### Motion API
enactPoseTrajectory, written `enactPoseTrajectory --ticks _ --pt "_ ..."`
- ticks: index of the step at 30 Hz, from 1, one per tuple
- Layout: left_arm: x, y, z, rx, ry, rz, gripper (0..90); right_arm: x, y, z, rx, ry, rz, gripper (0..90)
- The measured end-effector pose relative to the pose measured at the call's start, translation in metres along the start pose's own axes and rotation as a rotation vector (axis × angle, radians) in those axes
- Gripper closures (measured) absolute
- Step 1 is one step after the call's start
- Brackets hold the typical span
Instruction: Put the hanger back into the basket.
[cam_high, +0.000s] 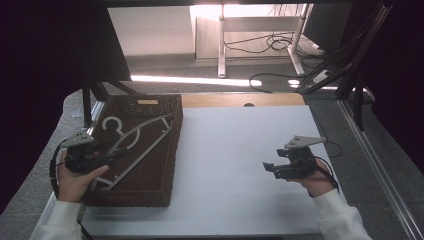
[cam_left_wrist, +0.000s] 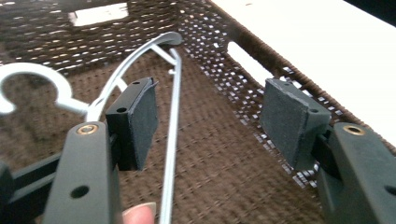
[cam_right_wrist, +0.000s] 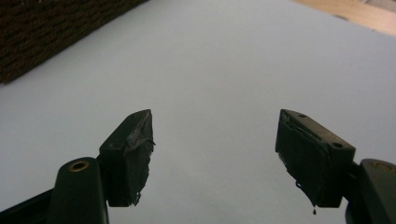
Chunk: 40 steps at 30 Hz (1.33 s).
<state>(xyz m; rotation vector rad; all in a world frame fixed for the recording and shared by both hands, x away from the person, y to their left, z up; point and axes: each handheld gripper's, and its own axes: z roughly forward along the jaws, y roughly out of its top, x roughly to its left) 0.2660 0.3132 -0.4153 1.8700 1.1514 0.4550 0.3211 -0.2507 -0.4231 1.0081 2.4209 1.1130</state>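
No readable text, labels, brands, numbers or signs anywhere.

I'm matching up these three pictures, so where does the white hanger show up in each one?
High view: white hanger lies in the brown basket, left side.
Left gripper view: hanger runs up between the open left claw.
Right gripper view: not in it.
Shared landmark: the basket, top left there.

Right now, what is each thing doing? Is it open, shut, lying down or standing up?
Left gripper: open, jaws either side of the hanger's bar, inside the basket.
Right gripper: open, holding nothing, over the white table.
Hanger: lying flat in the basket.
Basket: upright on the table, no lid.
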Motion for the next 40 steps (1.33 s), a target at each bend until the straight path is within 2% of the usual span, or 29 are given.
enactPoseTrajectory --ticks 5,8,15,20,27,32,34,37,40 --pt "-0.018 0.002 0.006 0.002 -0.039 -0.007 35.1 -0.001 0.003 -0.003 -0.035 -0.015 -0.004 28.1" --pt "-0.031 0.003 0.011 0.003 -0.060 0.009 34.1 0.000 0.002 -0.005 -0.036 -0.014 -0.009 27.9" --pt "-0.061 0.002 0.031 0.026 -0.110 0.038 33.4 -0.001 -0.001 -0.018 -0.061 -0.005 0.015 27.8" --pt "-0.077 0.003 0.042 0.034 -0.132 0.044 31.9 -0.007 -0.004 -0.019 -0.070 -0.001 0.038 27.6" --pt "-0.085 0.001 0.047 0.033 -0.127 0.061 31.4 -0.013 -0.010 -0.009 -0.059 0.019 0.062 25.8" --pt "-0.081 0.000 0.047 0.025 -0.133 0.033 30.7 -0.012 -0.009 -0.005 -0.066 0.029 0.056 24.4" --pt "-0.081 0.000 0.046 0.026 -0.132 0.039 30.6 -0.012 -0.009 -0.004 -0.076 0.028 0.045 23.4" --pt "-0.082 0.000 0.045 0.022 -0.126 0.039 30.5 -0.012 -0.009 -0.003 -0.099 -0.002 0.035 20.4" --pt "-0.081 0.000 0.043 0.011 -0.120 0.028 30.3 -0.013 -0.011 0.001 -0.126 -0.012 0.030 16.1"
